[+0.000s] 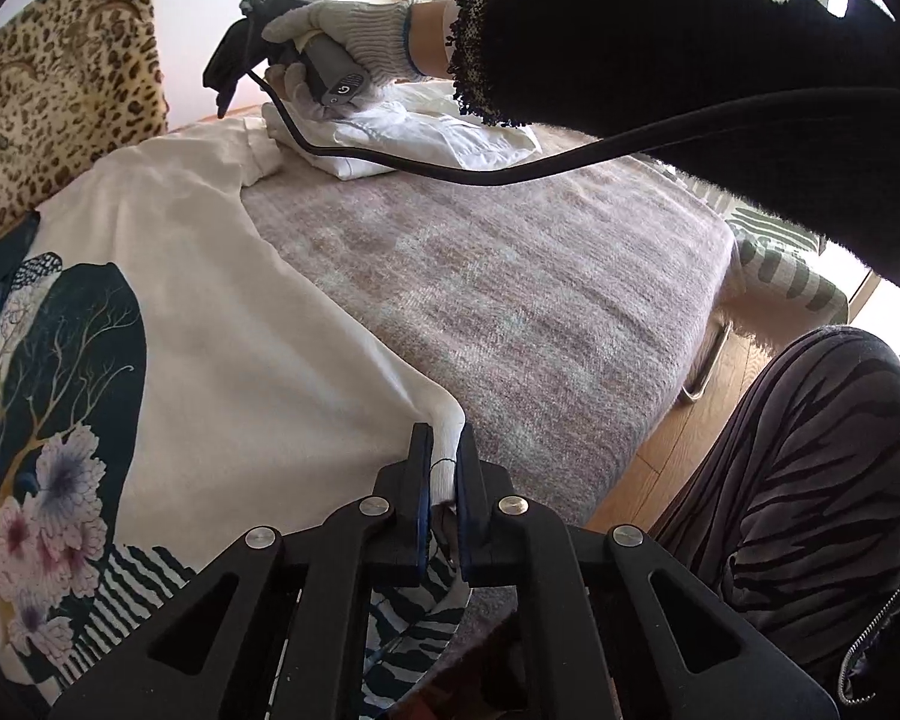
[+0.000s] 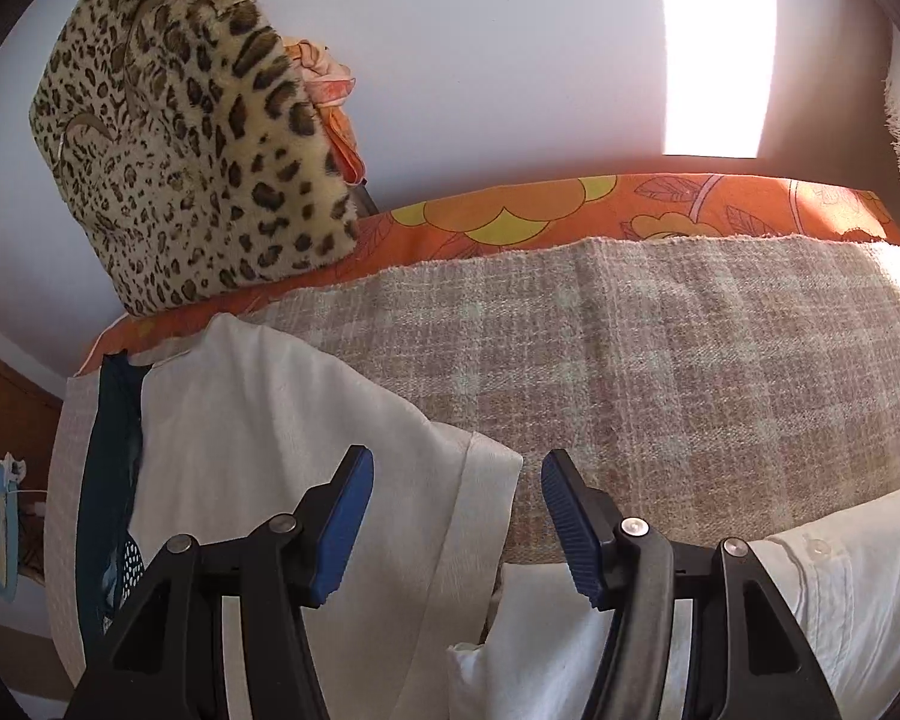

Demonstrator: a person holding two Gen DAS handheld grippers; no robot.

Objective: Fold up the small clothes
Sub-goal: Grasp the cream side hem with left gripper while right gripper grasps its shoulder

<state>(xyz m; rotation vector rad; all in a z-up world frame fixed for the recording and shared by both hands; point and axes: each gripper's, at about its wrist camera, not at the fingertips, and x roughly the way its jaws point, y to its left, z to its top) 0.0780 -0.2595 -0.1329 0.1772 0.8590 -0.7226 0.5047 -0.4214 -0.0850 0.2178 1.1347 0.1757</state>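
Bed covered by a pinkish-grey woven blanket (image 1: 510, 276). On it lie 1 cream printed T-shirt (image 1: 222, 324), spread flat at the left, and 1 folded white shirt (image 1: 426, 138) at the far edge. A leopard-print cushion (image 2: 186, 138) stands on an orange floral sheet (image 2: 570, 210).

T-shirt (image 1: 222, 312) on blanket (image 1: 510, 300), beside shirt (image 1: 438, 144)

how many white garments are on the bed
2: a cream floral-print T-shirt spread at the left, and a folded white button shirt at the far edge. Others may be hidden.

No readable text or labels
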